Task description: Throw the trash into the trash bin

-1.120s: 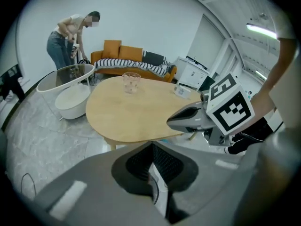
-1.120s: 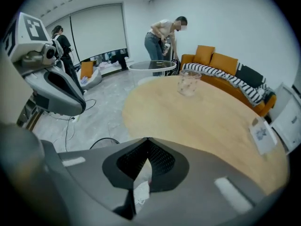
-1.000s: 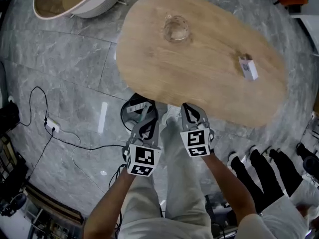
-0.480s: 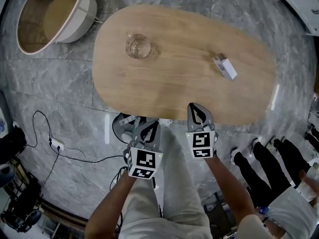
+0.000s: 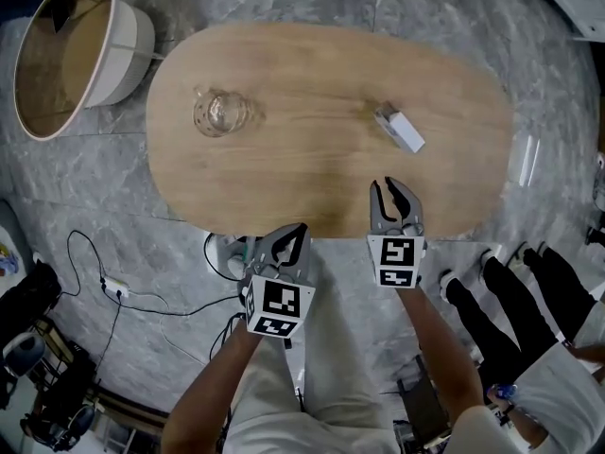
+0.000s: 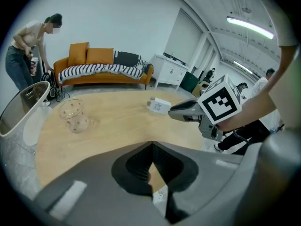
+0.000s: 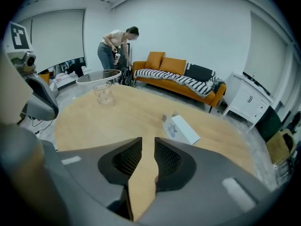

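The table point(image 5: 312, 83) is long and round at both ends, and its top is pale wood. The trash is a small white box point(image 5: 399, 130). It lies flat on the table top, toward the table's right end, and nothing is touching it. A see-through glass cup point(image 5: 219, 113) stands upright toward the table's left end, well apart from the box. The right tongs point(image 5: 389, 189) hang over the table's near edge and point at the box. They are near it but not touching it. Their two jaws have just been opening. Now they stand a little apart, let go, with only bare table showing between them. The left tongs point(image 5: 295, 235) are just off the table's near edge, over the gray stone floor point(image 5: 123, 206). Their jaw tips are pressed together, and they grip nothing. A small dark round bin point(image 5: 219, 255) peeks out by the table's near edge, just beside the left tongs, and it is partly hidden. A big round white tub point(image 5: 118, 41) sits on the floor past the table's left end. Far behind the table are an orange sofa point(image 6: 101, 65) with a striped blanket and a person point(image 6: 23, 51) standing near it. Someone's legs in dark trousers point(image 5: 510, 310) show near the table's right end.
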`<state>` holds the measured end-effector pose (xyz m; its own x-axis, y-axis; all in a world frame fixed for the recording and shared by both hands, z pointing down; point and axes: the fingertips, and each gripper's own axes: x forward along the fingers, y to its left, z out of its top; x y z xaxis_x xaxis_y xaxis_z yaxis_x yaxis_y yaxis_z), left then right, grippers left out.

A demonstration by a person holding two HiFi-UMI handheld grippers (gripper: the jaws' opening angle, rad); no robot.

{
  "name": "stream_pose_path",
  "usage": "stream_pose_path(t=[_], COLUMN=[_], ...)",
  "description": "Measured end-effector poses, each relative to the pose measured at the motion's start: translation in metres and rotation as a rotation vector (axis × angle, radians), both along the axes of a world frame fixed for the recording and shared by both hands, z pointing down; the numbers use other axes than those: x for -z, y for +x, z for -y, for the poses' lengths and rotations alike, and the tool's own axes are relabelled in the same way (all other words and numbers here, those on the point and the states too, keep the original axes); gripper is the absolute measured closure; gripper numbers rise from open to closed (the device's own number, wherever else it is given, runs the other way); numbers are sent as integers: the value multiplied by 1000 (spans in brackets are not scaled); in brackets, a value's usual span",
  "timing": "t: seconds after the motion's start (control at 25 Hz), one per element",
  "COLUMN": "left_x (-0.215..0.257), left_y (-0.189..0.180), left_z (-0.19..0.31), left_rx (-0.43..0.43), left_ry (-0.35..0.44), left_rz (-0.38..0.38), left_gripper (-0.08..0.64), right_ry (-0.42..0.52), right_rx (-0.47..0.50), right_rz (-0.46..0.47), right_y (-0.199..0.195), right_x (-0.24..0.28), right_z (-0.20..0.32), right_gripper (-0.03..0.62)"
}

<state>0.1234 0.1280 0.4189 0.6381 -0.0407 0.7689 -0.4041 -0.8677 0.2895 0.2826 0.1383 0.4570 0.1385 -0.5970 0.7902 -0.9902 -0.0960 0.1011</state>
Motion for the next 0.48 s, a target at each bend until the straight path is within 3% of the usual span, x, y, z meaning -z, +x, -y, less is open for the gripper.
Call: stream_pose_path(t=[0.24,0.48], left_x=[-1,-1], left_y=[32,66], left_z=[4,6], left_rx=[-27,-70], left_ry=[-17,-24], left_rz=[5,0], left_gripper=[560,560], right_ry=[11,5], right_rx=[-58,-76], right_rz=[-26,-36], right_y=[50,90], right_x=[0,-3], right_z=[7,12], right_gripper=[451,363])
